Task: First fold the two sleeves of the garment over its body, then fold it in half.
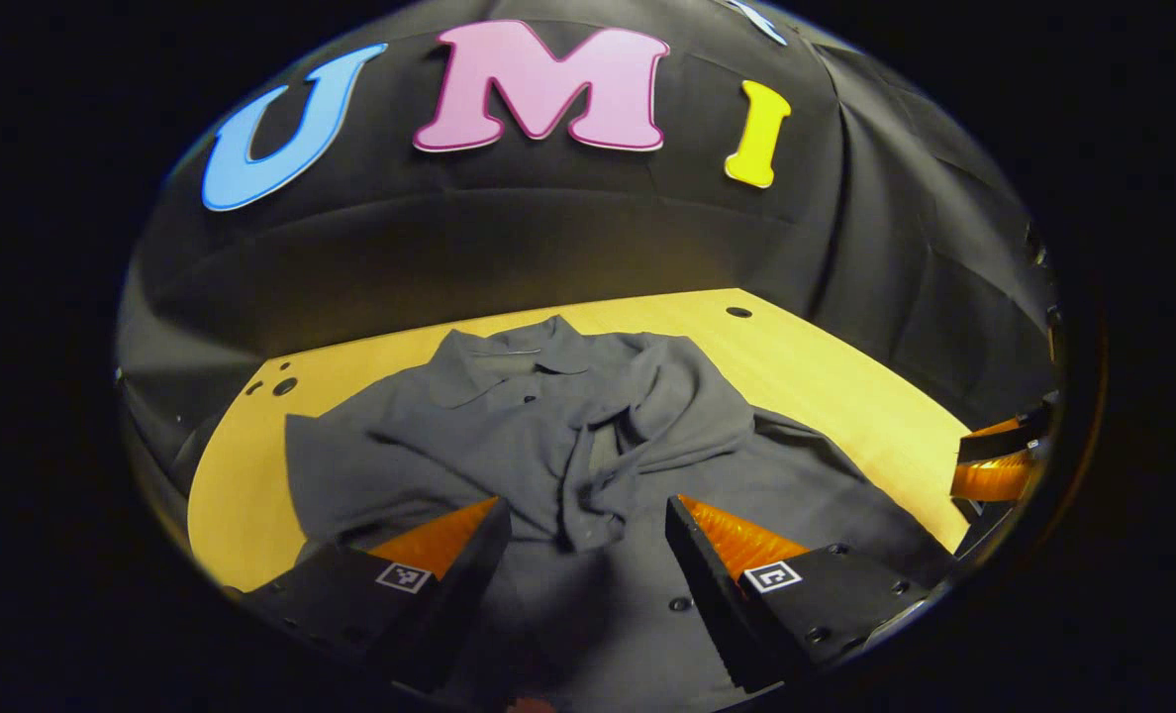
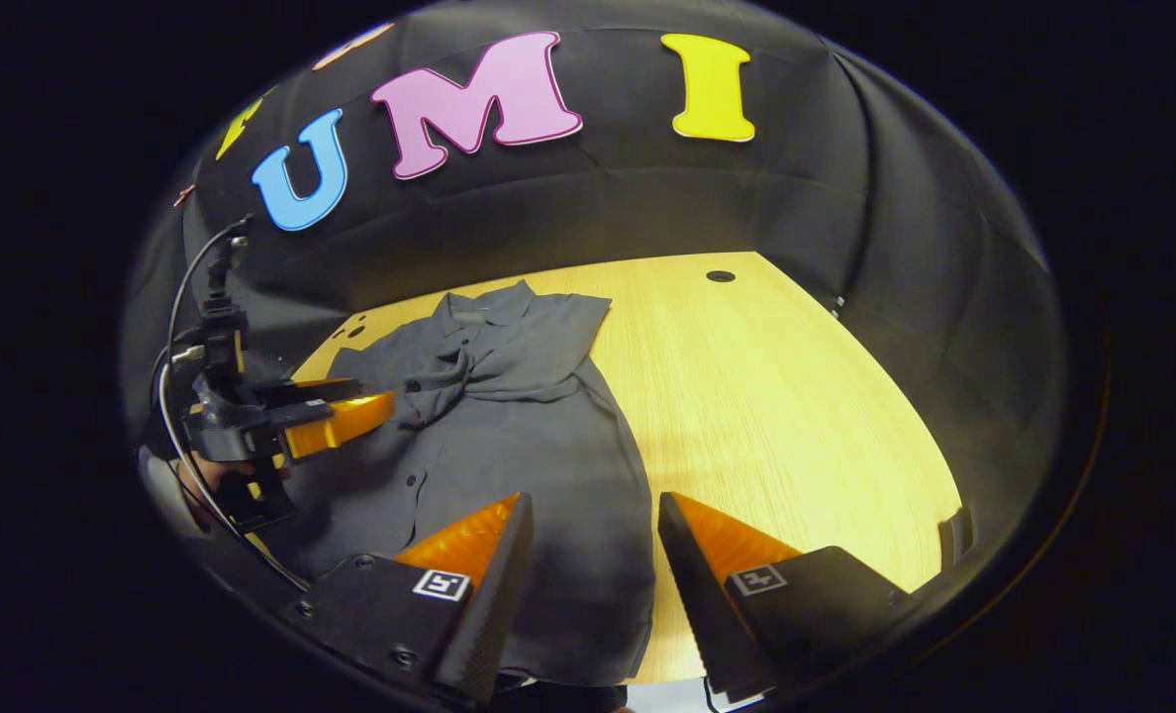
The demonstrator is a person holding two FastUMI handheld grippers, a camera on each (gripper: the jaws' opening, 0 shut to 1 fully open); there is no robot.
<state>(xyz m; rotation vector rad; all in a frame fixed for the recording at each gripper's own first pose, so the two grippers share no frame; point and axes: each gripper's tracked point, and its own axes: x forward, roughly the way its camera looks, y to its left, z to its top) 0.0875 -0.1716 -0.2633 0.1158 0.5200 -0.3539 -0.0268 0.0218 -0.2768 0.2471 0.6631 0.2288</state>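
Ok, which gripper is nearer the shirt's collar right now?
Left. The left gripper hovers over the folded sleeves just below the collar; the right gripper is back over the hem.

Recording booth: black cloth walls [image 2: 895,257] around a wooden table [image 2: 766,396].

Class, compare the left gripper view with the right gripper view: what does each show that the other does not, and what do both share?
Left gripper view alone: the crumpled folded sleeve close up, between its own open fingers.

Right gripper view alone: the left gripper seen from the side over the shirt, and a broad bare stretch of table beside the garment.

Both: the grey shirt lying on the wooden table, collar at the far end.
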